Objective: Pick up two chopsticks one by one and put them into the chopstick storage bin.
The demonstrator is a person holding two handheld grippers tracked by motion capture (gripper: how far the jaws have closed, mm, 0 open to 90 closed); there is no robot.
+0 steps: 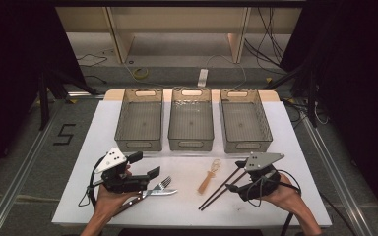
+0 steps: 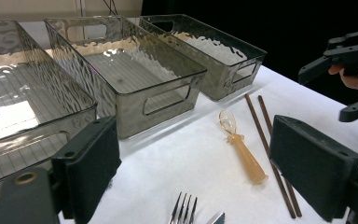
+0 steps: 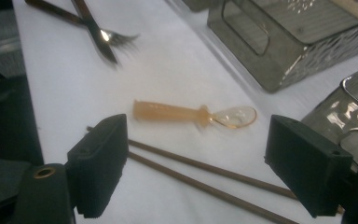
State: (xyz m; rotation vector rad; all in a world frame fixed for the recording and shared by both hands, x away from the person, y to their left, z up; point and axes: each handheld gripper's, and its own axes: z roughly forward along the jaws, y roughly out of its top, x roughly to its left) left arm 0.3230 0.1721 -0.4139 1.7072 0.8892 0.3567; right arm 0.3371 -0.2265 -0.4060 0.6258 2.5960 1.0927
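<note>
Left tool (image 1: 145,164) released, both pads wide apart with nothing between them, hovering just above the fork (image 1: 163,184) and knife (image 1: 153,192). Right tool (image 1: 237,175) likewise released, pads spread over the pair of chopsticks (image 1: 221,189), gripping nothing.

Taking the amber spoon (image 1: 209,176) as landmark: lying flat on the white surface (image 1: 285,147), bowl end toward the bins, handle toward the person. Fork and knife to its left, crossed over each other near the left hand (image 1: 109,200), handles pointing back at the person. Chopsticks just to its right, side by side and nearly parallel, slanting from the near edge up toward the right bin (image 1: 243,120). Three clear ribbed bins beyond it in a row: left bin (image 1: 139,120), middle bin (image 1: 191,118) straight behind the spoon, right bin further over. All three bare inside.

Probably a sorting layout: cutlery spread out singly in front, one bin per kind behind. Each tool parked over the pieces nearest its own side, likely so either can drop straight down for a pick. Crossed fork and knife perhaps awkward to lift one at a time. Thin chopsticks flat on the surface likely calling for a low, careful pinch.
</note>
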